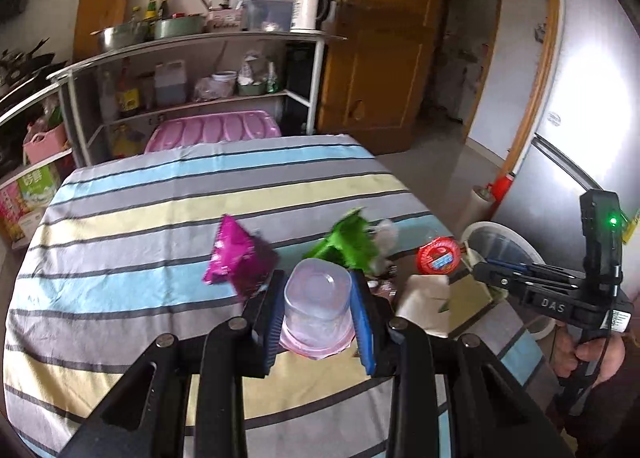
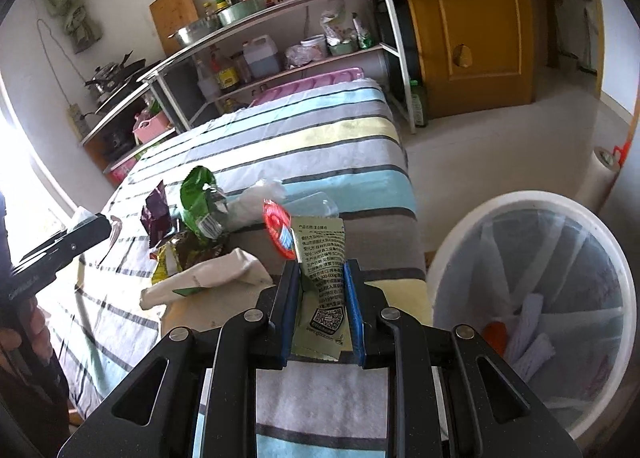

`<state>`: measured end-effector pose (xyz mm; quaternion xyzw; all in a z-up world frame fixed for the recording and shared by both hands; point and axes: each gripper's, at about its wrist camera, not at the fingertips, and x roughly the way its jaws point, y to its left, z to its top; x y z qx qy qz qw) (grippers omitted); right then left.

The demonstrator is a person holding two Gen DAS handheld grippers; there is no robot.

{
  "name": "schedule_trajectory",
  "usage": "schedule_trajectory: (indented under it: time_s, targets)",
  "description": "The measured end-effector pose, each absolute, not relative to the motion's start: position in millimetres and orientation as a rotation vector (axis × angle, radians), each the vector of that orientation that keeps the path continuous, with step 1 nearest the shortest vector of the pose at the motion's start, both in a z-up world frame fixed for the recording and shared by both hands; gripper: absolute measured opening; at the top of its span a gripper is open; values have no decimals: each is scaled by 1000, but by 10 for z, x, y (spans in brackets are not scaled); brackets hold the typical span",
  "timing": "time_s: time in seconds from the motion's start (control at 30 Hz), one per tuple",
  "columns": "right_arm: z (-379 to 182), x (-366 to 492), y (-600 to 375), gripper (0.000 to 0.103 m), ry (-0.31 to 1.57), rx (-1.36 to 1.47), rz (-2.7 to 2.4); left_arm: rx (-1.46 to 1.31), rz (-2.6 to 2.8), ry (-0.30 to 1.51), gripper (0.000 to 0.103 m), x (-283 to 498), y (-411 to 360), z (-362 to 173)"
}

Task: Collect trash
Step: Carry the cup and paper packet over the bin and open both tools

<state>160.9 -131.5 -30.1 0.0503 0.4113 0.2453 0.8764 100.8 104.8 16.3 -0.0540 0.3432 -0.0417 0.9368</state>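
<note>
My left gripper is shut on a clear plastic cup, held upside down above the striped table. My right gripper is shut on an olive-green printed packet, held at the table's right edge beside the white trash bin. On the table lie a magenta wrapper, a green wrapper, a red round lid and a white paper bag. The right gripper also shows in the left wrist view.
The lined bin stands on the floor right of the table and holds some paper. A metal shelf with pots and bottles stands behind the table. A wooden door is at the back right, a fridge far right.
</note>
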Motion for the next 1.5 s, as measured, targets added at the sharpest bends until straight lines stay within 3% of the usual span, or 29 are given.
schedule_trajectory:
  time_s: [0.93,1.5]
  targets:
    - [-30,1282,-2520,23,759,164,270,35,-397,701,33,1360,-720,287]
    - [-448,1441,-3066,28,871,160,135,71,-474,810,33,1577,-1446,-2]
